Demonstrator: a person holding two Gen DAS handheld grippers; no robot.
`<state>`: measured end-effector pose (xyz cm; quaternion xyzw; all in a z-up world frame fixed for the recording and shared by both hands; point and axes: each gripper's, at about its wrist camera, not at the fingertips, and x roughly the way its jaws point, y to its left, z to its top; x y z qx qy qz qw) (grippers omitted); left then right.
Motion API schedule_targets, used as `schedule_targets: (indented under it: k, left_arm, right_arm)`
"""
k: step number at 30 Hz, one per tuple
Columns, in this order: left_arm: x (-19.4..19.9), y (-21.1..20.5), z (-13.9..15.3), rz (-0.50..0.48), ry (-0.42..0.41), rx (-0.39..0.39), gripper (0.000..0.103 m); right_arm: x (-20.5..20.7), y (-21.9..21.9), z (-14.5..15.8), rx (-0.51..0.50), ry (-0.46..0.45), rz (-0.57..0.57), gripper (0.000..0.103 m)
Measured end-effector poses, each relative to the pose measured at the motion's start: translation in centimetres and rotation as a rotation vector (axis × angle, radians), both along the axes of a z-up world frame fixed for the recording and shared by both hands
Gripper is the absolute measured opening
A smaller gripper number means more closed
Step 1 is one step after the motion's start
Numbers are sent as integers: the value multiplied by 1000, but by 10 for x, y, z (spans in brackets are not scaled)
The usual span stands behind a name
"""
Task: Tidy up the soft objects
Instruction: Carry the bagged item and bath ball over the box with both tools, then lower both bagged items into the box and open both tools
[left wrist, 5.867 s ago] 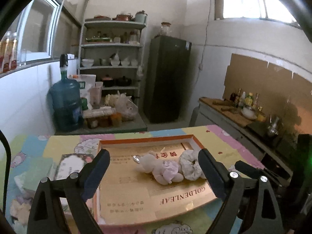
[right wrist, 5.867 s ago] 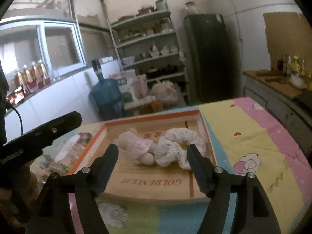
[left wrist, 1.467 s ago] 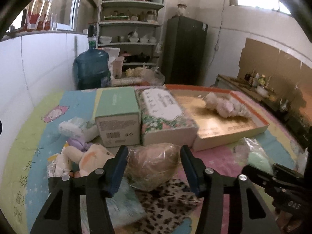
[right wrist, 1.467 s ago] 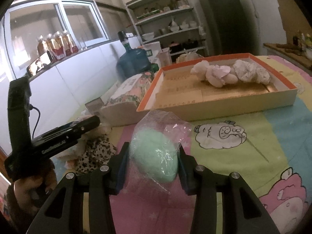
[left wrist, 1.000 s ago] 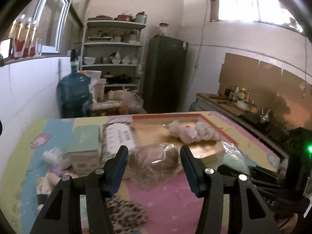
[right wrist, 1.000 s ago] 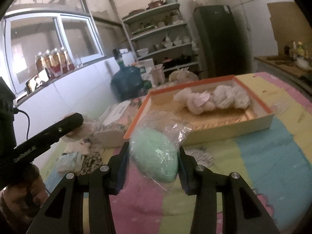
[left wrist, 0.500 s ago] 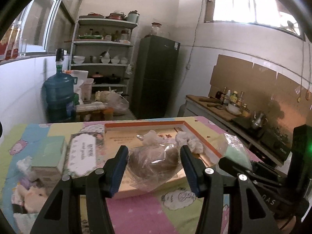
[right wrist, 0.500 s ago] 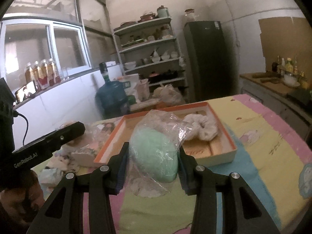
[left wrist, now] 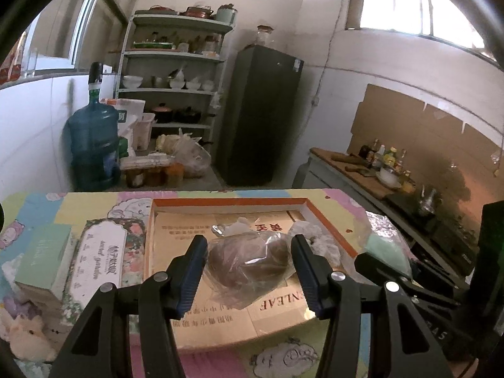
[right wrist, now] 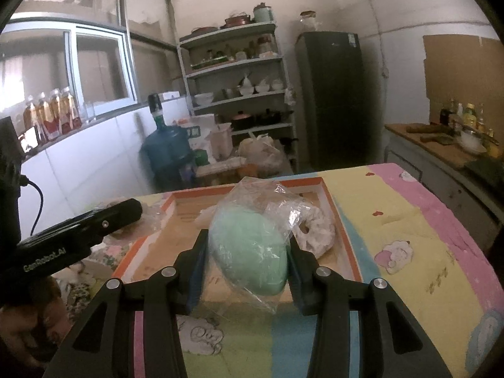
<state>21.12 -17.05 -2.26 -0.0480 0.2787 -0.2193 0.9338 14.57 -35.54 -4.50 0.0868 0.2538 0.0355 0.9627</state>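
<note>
Both grippers matte black: left gripper (left wrist: pixel 249 261) and right gripper (right wrist: pixel 247 255) with blue-edged ribbed pads, silver screws, triangular cutouts. White lettering on side, black cable.

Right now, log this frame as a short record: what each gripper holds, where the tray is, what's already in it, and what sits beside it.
left gripper: shut on brown bagged item, above the tray
right gripper: shut on green bagged item, above the tray's near edge
tray: orange-rimmed, on the table ahead of both grippers
in tray: white scrunchie; a second pale soft item, mostly hidden
left of tray: floral box, then green box
table's near left corner: plush toy
</note>
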Motion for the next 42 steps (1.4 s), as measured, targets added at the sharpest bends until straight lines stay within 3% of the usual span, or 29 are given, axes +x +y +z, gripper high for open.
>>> schedule_targets:
  k: [14,31,42]
  left_arm:
    - [37,-19,-37,38,102,62,56]
    - [51,-31,-65,21,182,126,56]
    - [56,-23,-68,1,215,54,58]
  right_arm:
    - [54,-13,-35,48,117,33,46]
    - [68,-16,-56,55,203,22,46]
    - [73,-17,-64,61,233,29,48]
